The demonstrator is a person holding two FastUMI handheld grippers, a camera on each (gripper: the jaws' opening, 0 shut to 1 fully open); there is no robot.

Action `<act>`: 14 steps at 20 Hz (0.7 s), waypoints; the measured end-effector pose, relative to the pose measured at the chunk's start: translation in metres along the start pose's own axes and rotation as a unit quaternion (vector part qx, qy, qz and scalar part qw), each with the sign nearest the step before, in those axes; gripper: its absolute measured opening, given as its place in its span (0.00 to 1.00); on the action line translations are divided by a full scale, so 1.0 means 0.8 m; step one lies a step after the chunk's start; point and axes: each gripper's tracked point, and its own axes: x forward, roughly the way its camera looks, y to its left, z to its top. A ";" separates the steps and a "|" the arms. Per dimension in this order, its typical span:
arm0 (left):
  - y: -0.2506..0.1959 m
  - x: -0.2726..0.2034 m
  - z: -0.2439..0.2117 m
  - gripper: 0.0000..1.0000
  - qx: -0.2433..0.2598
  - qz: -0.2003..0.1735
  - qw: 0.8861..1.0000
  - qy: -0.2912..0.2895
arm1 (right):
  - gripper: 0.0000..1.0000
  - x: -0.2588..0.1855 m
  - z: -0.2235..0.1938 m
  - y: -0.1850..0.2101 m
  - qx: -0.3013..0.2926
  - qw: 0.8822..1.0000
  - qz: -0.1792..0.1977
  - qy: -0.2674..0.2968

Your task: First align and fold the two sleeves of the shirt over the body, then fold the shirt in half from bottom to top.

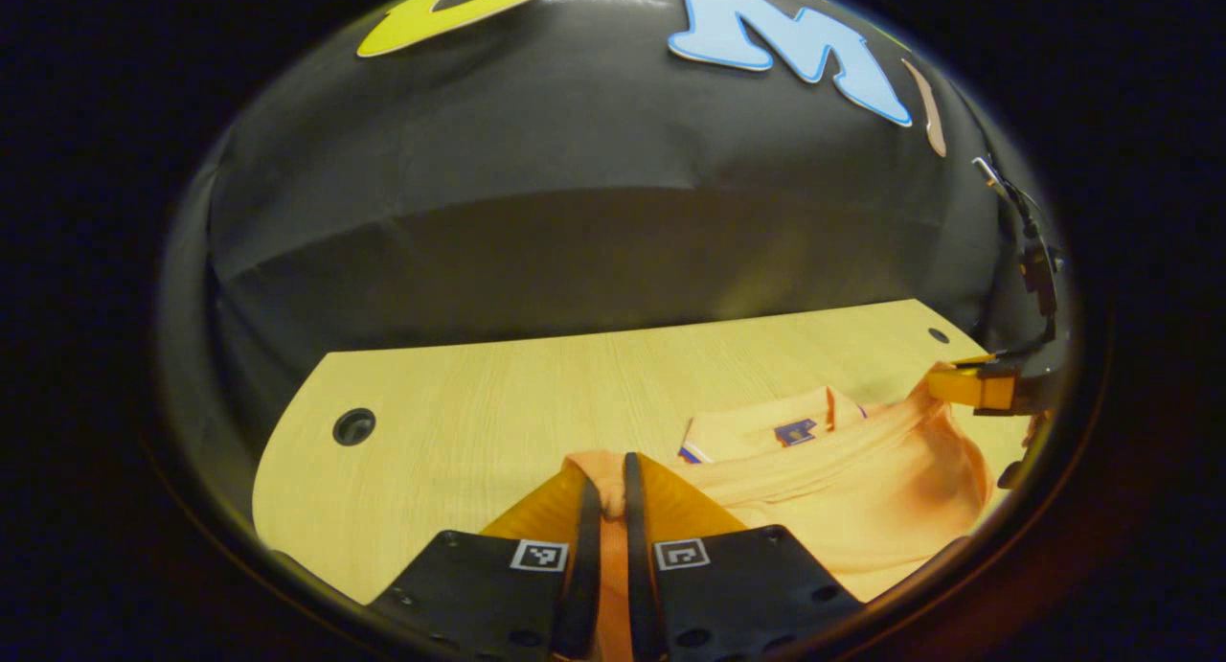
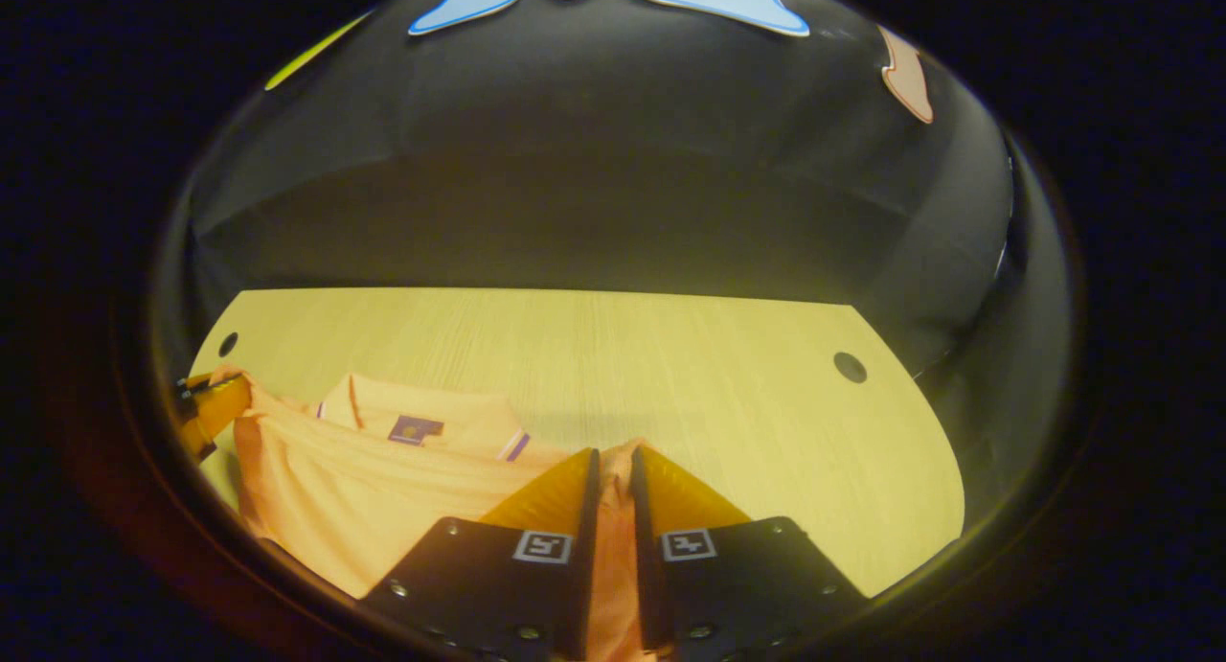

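Observation:
An orange polo shirt lies on the pale wooden table, its collar and a small dark label facing the far side. My left gripper is shut on a corner of the shirt's cloth, which runs down between its fingers. Off to the right in the left gripper view, the right gripper pinches another corner. In the right gripper view the shirt spreads to the left, and my right gripper is shut on a fold of it. The left gripper shows at that view's left edge, holding cloth.
The table has round cable holes near its far corners. The booth's black cloth wall rises just behind the table's far edge. Bare tabletop lies beyond the shirt.

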 end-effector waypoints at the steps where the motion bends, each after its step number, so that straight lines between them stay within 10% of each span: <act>1: 0.000 -0.004 -0.001 0.19 -0.004 0.003 1.000 0.002 | 0.28 -0.005 0.002 -0.001 -0.004 1.000 0.000 -0.004; 10: -0.025 -0.096 0.042 0.78 0.002 0.009 0.998 -0.055 | 0.86 -0.097 0.023 0.004 -0.018 0.997 0.036 -0.068; 14: -0.046 -0.160 0.069 0.93 0.005 0.017 0.995 -0.095 | 0.95 -0.161 0.033 -0.006 -0.032 0.992 0.044 -0.111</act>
